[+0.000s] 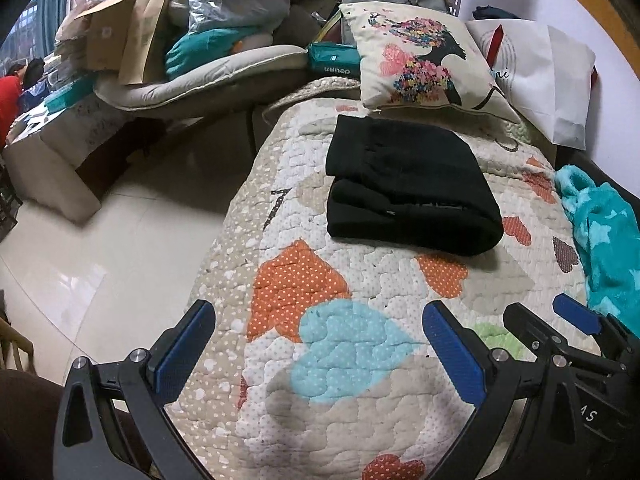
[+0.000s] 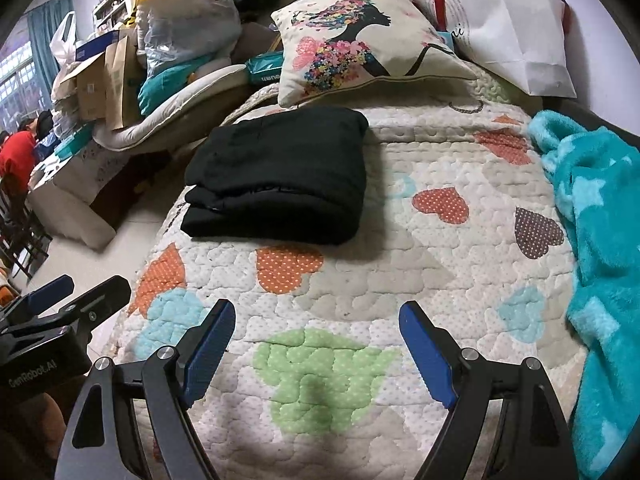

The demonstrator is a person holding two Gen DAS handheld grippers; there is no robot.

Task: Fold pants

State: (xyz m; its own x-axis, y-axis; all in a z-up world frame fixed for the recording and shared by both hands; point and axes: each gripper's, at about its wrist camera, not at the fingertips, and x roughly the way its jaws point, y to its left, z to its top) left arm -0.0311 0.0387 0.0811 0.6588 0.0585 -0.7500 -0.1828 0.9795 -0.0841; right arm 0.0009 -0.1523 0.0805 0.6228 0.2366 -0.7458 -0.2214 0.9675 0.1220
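Black pants (image 1: 408, 184) lie folded in a thick rectangular stack on the quilted heart-pattern bedspread (image 1: 360, 280), near the pillow end. They also show in the right wrist view (image 2: 280, 176). My left gripper (image 1: 318, 344) is open and empty, hovering over the quilt well short of the pants. My right gripper (image 2: 316, 344) is open and empty too, over a green heart patch, also short of the pants. Each gripper shows at the edge of the other's view: the right one (image 1: 560, 320), the left one (image 2: 72, 292).
A printed cushion (image 1: 420, 52) and a white paper bag (image 1: 544, 76) lie beyond the pants. A teal fleece blanket (image 2: 600, 240) lies along the bed's right side. The bed's left edge drops to tiled floor (image 1: 100, 240). Cluttered boxes and bags (image 1: 160, 32) stand at back left.
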